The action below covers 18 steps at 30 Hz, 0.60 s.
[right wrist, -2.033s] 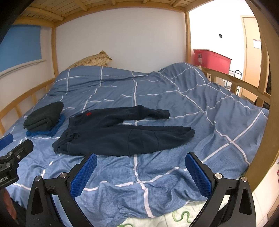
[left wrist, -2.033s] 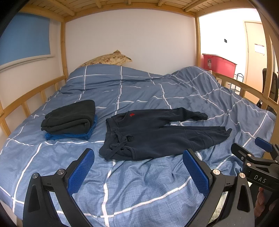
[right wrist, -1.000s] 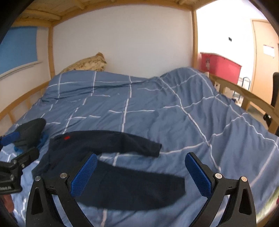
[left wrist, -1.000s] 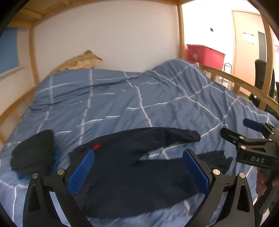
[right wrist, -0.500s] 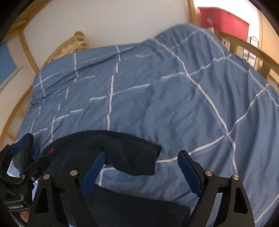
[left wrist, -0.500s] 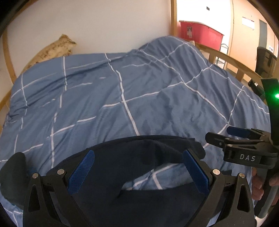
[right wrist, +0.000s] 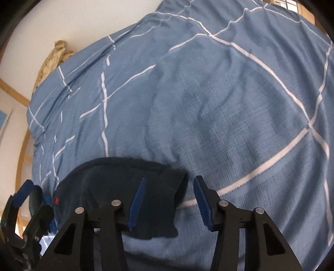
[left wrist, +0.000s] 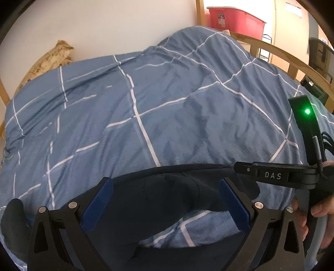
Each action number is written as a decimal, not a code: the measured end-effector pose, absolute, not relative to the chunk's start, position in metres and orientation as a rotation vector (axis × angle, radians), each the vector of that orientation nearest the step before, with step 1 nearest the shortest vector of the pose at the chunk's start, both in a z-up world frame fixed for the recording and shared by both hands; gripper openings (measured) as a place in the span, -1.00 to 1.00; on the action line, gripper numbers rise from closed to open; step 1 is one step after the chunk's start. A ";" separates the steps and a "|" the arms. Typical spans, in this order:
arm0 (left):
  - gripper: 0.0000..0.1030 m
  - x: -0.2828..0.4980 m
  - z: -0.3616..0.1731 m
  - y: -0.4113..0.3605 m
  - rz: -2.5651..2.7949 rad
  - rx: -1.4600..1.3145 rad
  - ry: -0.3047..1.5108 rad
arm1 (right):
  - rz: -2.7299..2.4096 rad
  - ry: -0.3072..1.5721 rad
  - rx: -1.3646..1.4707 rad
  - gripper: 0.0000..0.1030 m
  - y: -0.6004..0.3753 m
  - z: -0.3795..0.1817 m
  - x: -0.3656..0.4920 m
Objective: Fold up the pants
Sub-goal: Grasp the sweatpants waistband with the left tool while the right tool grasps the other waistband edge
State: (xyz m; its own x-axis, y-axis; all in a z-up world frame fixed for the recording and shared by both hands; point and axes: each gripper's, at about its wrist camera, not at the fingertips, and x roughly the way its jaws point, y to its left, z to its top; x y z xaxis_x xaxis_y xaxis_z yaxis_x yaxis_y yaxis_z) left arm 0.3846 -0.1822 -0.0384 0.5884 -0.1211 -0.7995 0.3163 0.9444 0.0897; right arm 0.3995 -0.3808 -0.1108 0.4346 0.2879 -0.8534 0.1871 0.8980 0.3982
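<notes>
Dark navy pants [left wrist: 167, 193] lie on the blue checked duvet [left wrist: 167, 104], a red mark [right wrist: 56, 200] near their waist. My left gripper [left wrist: 165, 205] hangs open and wide just above the far leg, nothing pinched. My right gripper [right wrist: 170, 204] points steeply down at that leg's cuff [right wrist: 165, 187]. Its jaws are closing, with the cuff between them. The left pad [right wrist: 136, 203] lies over the fabric and the right pad [right wrist: 203, 205] stands clear of the cuff's edge. In the left wrist view the right gripper [left wrist: 242, 168] shows side-on at the cuff, held by a hand [left wrist: 319, 210].
A folded dark garment [left wrist: 12, 221] lies at the left edge beside the pants. A patterned pillow [left wrist: 48, 60] rests against the white wall. A wooden bed rail [left wrist: 271, 49] runs along the right side, with a red bin [left wrist: 233, 18] and a chair [left wrist: 319, 54] beyond it.
Both grippers have dropped and tilted down onto the pants' far leg. The right gripper's jaws have narrowed from wide open to either side of the cuff. The left gripper's jaws stay wide.
</notes>
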 end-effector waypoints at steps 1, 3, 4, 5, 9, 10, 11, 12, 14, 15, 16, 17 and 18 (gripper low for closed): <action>0.99 0.388 -0.041 -0.182 -0.256 0.222 0.920 | 0.072 1.137 0.488 -0.11 -0.381 -0.113 0.400; 0.99 0.394 -0.046 -0.181 -0.254 0.202 0.938 | 0.079 1.157 0.500 -0.16 -0.380 -0.119 0.404; 0.99 0.397 -0.048 -0.181 -0.252 0.196 0.945 | 0.075 1.165 0.501 -0.16 -0.380 -0.122 0.406; 0.99 0.399 -0.051 -0.180 -0.246 0.193 0.950 | 0.071 1.171 0.501 -0.16 -0.381 -0.125 0.408; 0.99 0.401 -0.059 -0.176 -0.238 0.202 0.958 | 0.066 1.193 0.527 -0.16 -0.386 -0.137 0.413; 0.99 0.401 -0.062 -0.174 -0.235 0.208 0.961 | 0.072 1.196 0.535 -0.19 -0.386 -0.139 0.414; 0.99 0.402 -0.063 -0.173 -0.234 0.211 0.963 | 0.083 1.196 0.538 -0.22 -0.385 -0.141 0.416; 0.99 0.402 -0.065 -0.171 -0.233 0.213 0.963 | 0.091 1.199 0.534 -0.29 -0.384 -0.143 0.417; 0.99 0.403 -0.067 -0.168 -0.230 0.218 0.962 | 0.107 1.202 0.510 -0.39 -0.379 -0.144 0.420; 0.99 0.403 -0.067 -0.167 -0.228 0.220 0.961 | 0.108 1.199 0.489 -0.49 -0.377 -0.143 0.420; 0.99 0.404 -0.068 -0.165 -0.228 0.223 0.960 | 0.116 1.195 0.461 -0.71 -0.374 -0.141 0.420; 0.99 0.405 -0.068 -0.164 -0.227 0.225 0.960 | 0.117 1.186 0.414 -0.77 -0.370 -0.137 0.419; 0.99 0.405 -0.068 -0.164 -0.225 0.227 0.959 | 0.115 1.176 0.379 -0.83 -0.368 -0.132 0.418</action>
